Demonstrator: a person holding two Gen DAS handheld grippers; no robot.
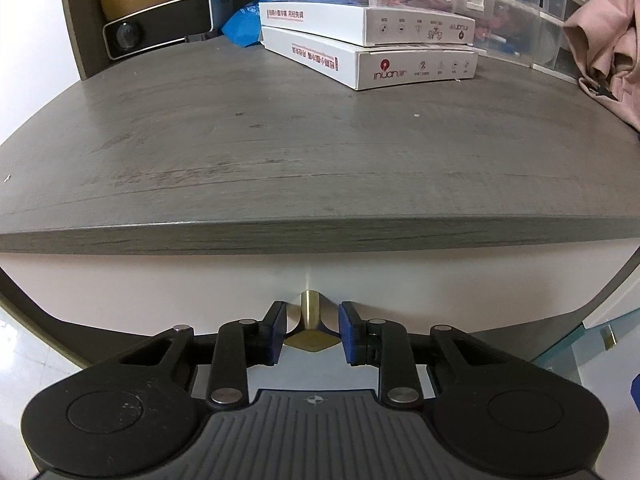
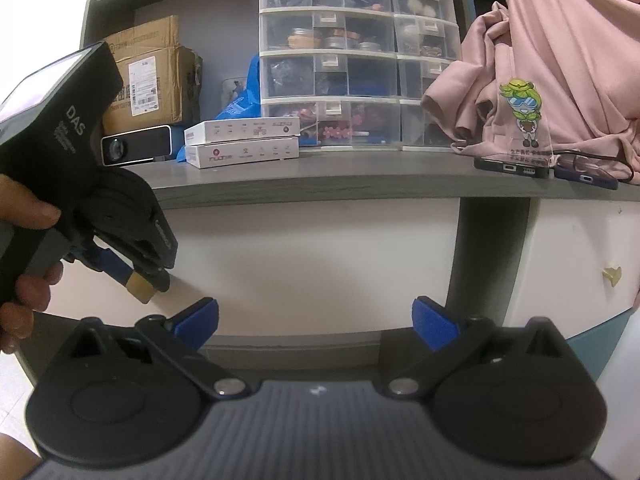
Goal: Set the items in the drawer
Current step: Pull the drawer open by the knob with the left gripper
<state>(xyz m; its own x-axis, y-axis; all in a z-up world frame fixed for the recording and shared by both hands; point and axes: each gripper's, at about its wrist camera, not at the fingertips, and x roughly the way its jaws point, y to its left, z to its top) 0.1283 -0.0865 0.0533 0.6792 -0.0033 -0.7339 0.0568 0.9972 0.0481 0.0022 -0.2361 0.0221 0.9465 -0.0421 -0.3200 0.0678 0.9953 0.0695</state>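
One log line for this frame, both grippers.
phase: open drawer | left gripper: fingers around brass knob, small gaps | right gripper: open, empty | drawer front: closed

The right tool (image 2: 316,322) sits low in the frame, blue pads spread wide with nothing between them, facing the white drawer front (image 2: 312,264). At nine o'clock the left tool (image 2: 138,286) has its pads against a brass knob (image 2: 141,289) — how firmly is unclear. Above, on the grey tabletop (image 2: 320,180), two stacked white boxes (image 2: 244,142) lie at eleven o'clock, and a pink garment (image 2: 560,72) is heaped at two o'clock — two phones (image 2: 512,168) just below it.
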